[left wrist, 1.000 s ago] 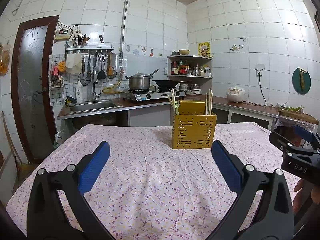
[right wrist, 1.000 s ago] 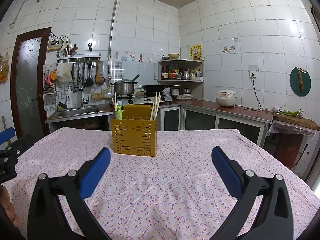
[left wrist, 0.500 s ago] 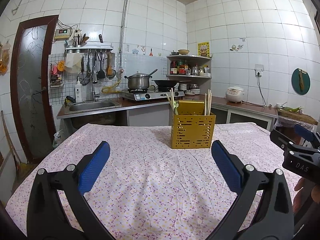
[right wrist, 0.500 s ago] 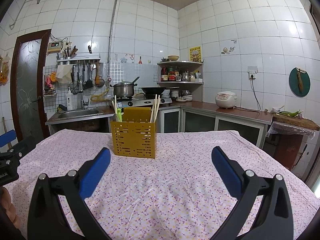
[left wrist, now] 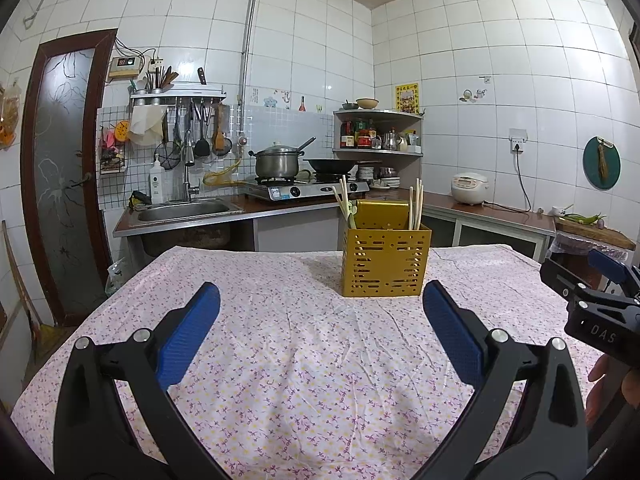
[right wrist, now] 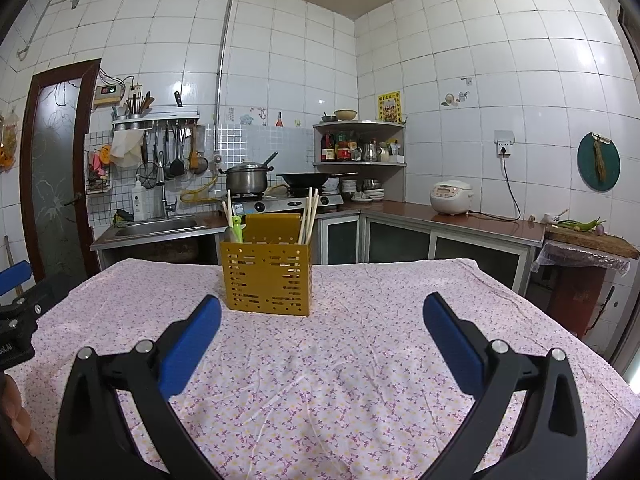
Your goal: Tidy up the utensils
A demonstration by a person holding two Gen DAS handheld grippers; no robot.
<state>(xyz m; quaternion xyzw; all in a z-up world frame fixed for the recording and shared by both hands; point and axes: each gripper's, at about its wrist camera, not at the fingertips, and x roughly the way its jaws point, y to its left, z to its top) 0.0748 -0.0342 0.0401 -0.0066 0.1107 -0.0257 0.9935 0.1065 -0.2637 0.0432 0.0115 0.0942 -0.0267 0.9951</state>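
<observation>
— Little has moved: the holder [left wrist: 386,261] has drifted slightly left in the left view since a second ago, and both grippers have barely shifted.

— Their state?

— Left gripper [left wrist: 320,320] is spread wide with nothing between its pads; right gripper [right wrist: 322,322] likewise.

— Where are the utensils?

— Chopsticks [right wrist: 309,216] and a green-handled piece [right wrist: 237,227] stand in the holder, mid-table on the cloth [right wrist: 360,360], well ahead of both grippers. I see no loose utensil on the cloth.

— Meaning?

— Probably sorting is finished, or regrouping inside the holder is next; I can't tell which.
</observation>
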